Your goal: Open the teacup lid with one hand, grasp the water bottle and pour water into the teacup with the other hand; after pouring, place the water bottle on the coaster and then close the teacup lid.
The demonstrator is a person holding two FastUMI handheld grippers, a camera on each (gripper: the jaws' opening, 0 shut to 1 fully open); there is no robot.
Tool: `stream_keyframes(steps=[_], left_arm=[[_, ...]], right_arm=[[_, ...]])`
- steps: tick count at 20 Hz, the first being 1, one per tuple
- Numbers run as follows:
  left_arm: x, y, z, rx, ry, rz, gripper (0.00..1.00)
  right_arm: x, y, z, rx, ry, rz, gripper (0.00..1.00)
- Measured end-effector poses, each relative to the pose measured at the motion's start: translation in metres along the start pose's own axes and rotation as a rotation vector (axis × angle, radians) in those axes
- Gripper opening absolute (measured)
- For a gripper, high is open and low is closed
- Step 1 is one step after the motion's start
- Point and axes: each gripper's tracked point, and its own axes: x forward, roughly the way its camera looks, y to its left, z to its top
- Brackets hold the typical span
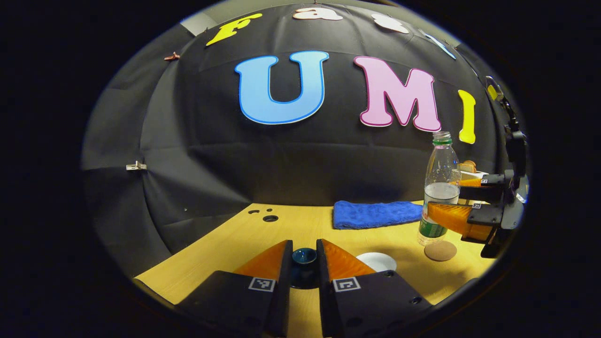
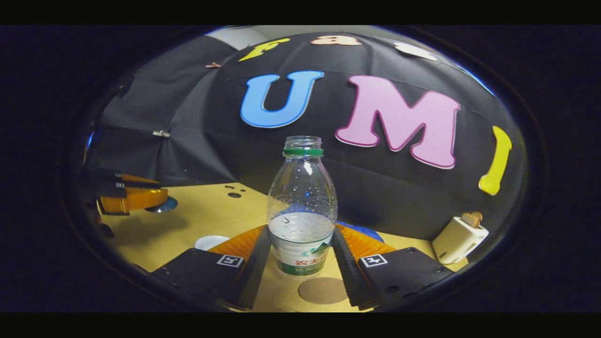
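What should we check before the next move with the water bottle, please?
1. Right gripper grip on the water bottle: fingers press on both sides, ok.
2. Bottle neck uncapped: ok.
3. Bottle upright, water in the lower part: ok.
4. Left gripper closed on the dark blue teacup lid: ok.
5. Coaster bare for setting the bottle down: ok.
6. White round vessel beside the lid is the open teacup: cannot tell.
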Motion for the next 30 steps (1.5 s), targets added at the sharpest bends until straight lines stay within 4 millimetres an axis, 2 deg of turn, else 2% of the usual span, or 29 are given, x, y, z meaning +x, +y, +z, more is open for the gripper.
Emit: stream_keyframes(steps=[1, 3, 7, 8, 9, 10, 11, 12, 13, 14, 15, 16, 17, 18, 19, 20, 21, 22, 24, 25, 26, 27, 29, 30], left_arm=[[0.001, -0.003, 0.001, 0.001, -0.001, -0.004, 0.30], [0.003, -0.010, 0.003, 0.001, -0.001, -0.013, 0.30], [0.008, -0.023, 0.000, 0.010, 0.007, -0.028, 0.25], [0.009, -0.026, -0.001, 0.011, 0.009, -0.030, 0.30], [0.010, -0.029, -0.001, 0.012, 0.013, -0.032, 0.25], [0.011, -0.032, -0.003, 0.012, 0.015, -0.035, 0.30], [0.012, -0.035, -0.002, 0.012, 0.016, -0.040, 0.30], [0.013, -0.039, -0.003, 0.015, 0.019, -0.044, 0.25], [0.013, -0.042, -0.003, 0.020, 0.021, -0.049, 0.25], [0.014, -0.045, -0.003, 0.025, 0.021, -0.053, 0.30], [0.014, -0.047, -0.002, 0.029, 0.019, -0.057, 0.30], [0.014, -0.050, -0.001, 0.032, 0.018, -0.061, 0.25], [0.014, -0.052, 0.000, 0.033, 0.017, -0.064, 0.25], [0.015, -0.054, -0.001, 0.031, 0.018, -0.067, 0.30], [0.015, -0.056, 0.000, 0.031, 0.020, -0.070, 0.25], [0.015, -0.058, -0.002, 0.032, 0.022, -0.073, 0.30], [0.016, -0.059, -0.002, 0.034, 0.024, -0.077, 0.25], [0.016, -0.061, -0.002, 0.037, 0.025, -0.079, 0.30], [0.016, -0.062, -0.002, 0.038, 0.026, -0.081, 0.30], [0.015, -0.063, -0.002, 0.039, 0.027, -0.082, 0.25], [0.016, -0.065, -0.003, 0.039, 0.029, -0.084, 0.25], [0.015, -0.066, -0.003, 0.038, 0.031, -0.085, 0.30], [0.016, -0.068, -0.003, 0.039, 0.031, -0.088, 0.30], [0.017, -0.068, -0.004, 0.040, 0.031, -0.088, 0.30]], right_arm=[[-0.002, -0.007, -0.004, 0.011, 0.000, -0.016, 0.75], [-0.007, -0.025, -0.012, 0.024, 0.006, -0.048, 0.75], [-0.018, -0.055, -0.033, 0.073, 0.028, -0.091, 0.75], [-0.020, -0.060, -0.038, 0.094, 0.034, -0.094, 0.75], [-0.019, -0.061, -0.043, 0.115, 0.040, -0.092, 0.75], [-0.020, -0.064, -0.047, 0.130, 0.046, -0.089, 0.75], [-0.022, -0.067, -0.051, 0.140, 0.049, -0.089, 0.75], [-0.022, -0.069, -0.053, 0.148, 0.049, -0.088, 0.76], [-0.021, -0.070, -0.055, 0.157, 0.047, -0.084, 0.76], [-0.020, -0.070, -0.056, 0.167, 0.047, -0.080, 0.76], [-0.020, -0.070, -0.060, 0.177, 0.050, -0.076, 0.76], [-0.018, -0.071, -0.064, 0.189, 0.056, -0.075, 0.77], [-0.017, -0.071, -0.067, 0.199, 0.065, -0.072, 0.76], [-0.017, -0.071, -0.070, 0.206, 0.073, -0.073, 0.77], [-0.017, -0.071, -0.073, 0.211, 0.078, -0.076, 0.77], [-0.017, -0.071, -0.074, 0.215, 0.081, -0.078, 0.78], [-0.018, -0.070, -0.077, 0.218, 0.085, -0.077, 0.78], [-0.018, -0.069, -0.078, 0.224, 0.088, -0.069, 0.79], [-0.017, -0.065, -0.079, 0.219, 0.092, -0.061, 0.79], [-0.018, -0.067, -0.081, 0.215, 0.093, -0.064, 0.76], [-0.017, -0.067, -0.081, 0.218, 0.093, -0.063, 0.87], [-0.017, -0.065, -0.083, 0.226, 0.096, -0.063, 0.89], [-0.019, -0.064, -0.087, 0.244, 0.108, -0.059, 0.91], [-0.020, -0.064, -0.089, 0.248, 0.114, -0.060, 0.88]])
